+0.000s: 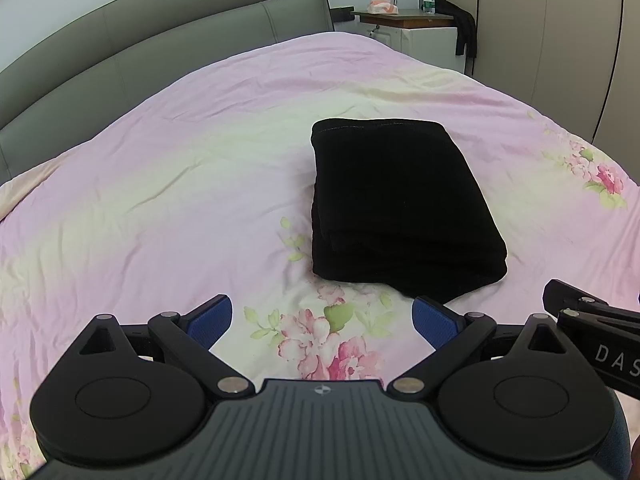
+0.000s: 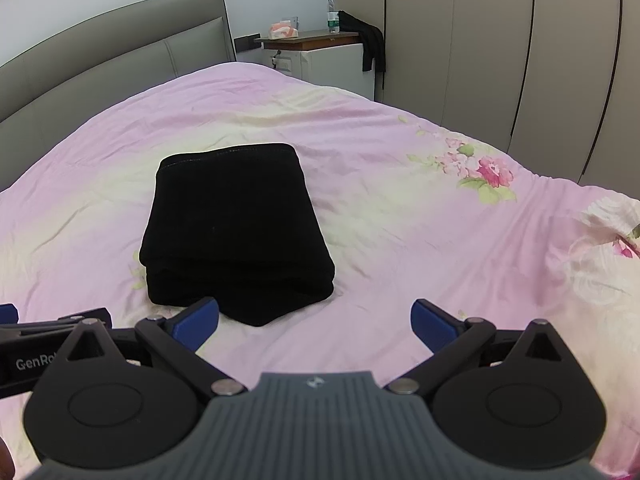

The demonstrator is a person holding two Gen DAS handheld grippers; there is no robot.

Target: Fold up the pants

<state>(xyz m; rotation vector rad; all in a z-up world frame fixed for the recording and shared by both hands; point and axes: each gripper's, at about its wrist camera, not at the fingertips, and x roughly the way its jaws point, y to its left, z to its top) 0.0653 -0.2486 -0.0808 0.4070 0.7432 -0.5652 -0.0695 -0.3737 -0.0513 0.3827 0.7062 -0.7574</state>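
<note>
Pink floral bed (image 1: pixel 160 184) fills both views, grey headboard (image 1: pixel 120 48) at 11 o'clock, nightstand (image 1: pixel 404 20) at 12–1. Black pants (image 1: pixel 396 204) lie on the bed as a stacked rectangular bundle, long axis running 12-to-6, one loose corner poking out at the near edge. Folding looks essentially done.

Left gripper (image 1: pixel 322 322): jaws wide apart, empty; bundle sits at its 1 o'clock, near corner just beyond its right blue pad (image 1: pixel 436 320). Right gripper (image 2: pixel 314 320): jaws spread, empty; bundle at its 11 o'clock, loose corner just beside its left pad (image 2: pixel 198 320). Neither touches cloth. Bundle lies between the two, about equally near; the right one seems slightly closer to the stray corner.
</note>
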